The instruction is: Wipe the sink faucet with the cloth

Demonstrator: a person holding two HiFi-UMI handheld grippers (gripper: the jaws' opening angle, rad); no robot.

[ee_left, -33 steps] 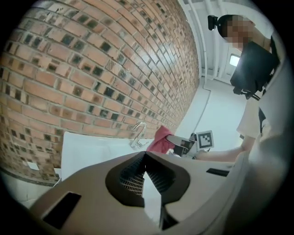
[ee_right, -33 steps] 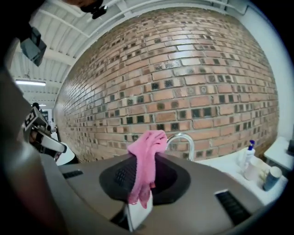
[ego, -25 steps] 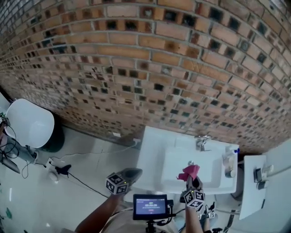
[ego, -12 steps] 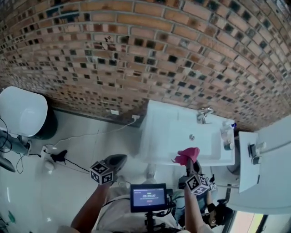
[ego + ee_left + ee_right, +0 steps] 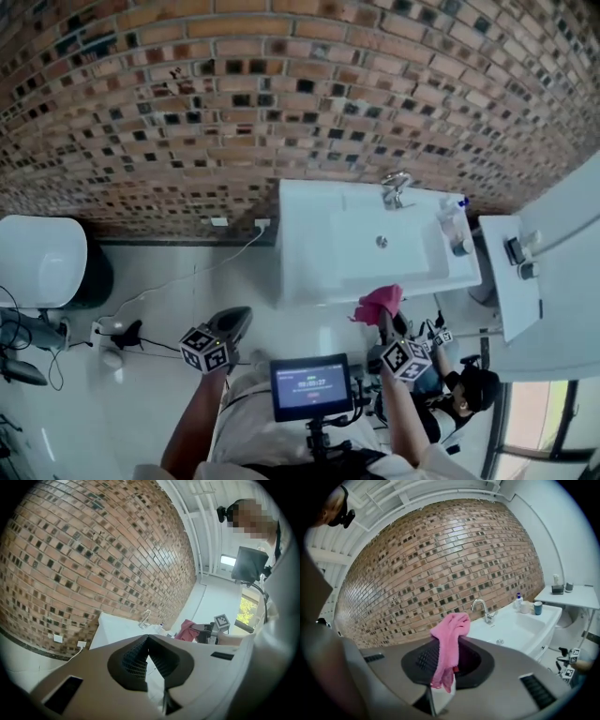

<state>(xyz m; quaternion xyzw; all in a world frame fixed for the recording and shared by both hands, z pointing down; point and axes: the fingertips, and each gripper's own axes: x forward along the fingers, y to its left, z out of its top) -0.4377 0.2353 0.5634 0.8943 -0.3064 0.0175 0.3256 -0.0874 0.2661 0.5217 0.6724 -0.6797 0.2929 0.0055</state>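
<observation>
In the head view the white sink (image 5: 309, 246) stands against the brick wall (image 5: 234, 103), with the faucet (image 5: 395, 190) on its back rim. The right hand-held gripper (image 5: 382, 315) hangs off the sink's front edge, over the floor (image 5: 169, 281). The pink cloth (image 5: 379, 302) bunched at its tip is just short of that edge. The left hand-held gripper (image 5: 236, 321) is well off the sink's front left corner, with open floor all round it. A shelf (image 5: 502, 281) sits just beside the sink's right edge.

In the left gripper view, the left hand-held gripper (image 5: 147, 639) has its jaws pressed together with nothing between them. Beyond it are the sink (image 5: 115, 627), the faucet (image 5: 145, 618) and the cloth (image 5: 186, 630).

In the right gripper view, the right hand-held gripper (image 5: 449, 660) is clamped on the cloth (image 5: 450, 639), which drapes over the jaws. The sink (image 5: 520, 627) lies ahead, with clear air between cloth and faucet (image 5: 481, 609). A bottle (image 5: 518, 600) and a cup (image 5: 537, 607) crowd the sink's back right corner.
</observation>
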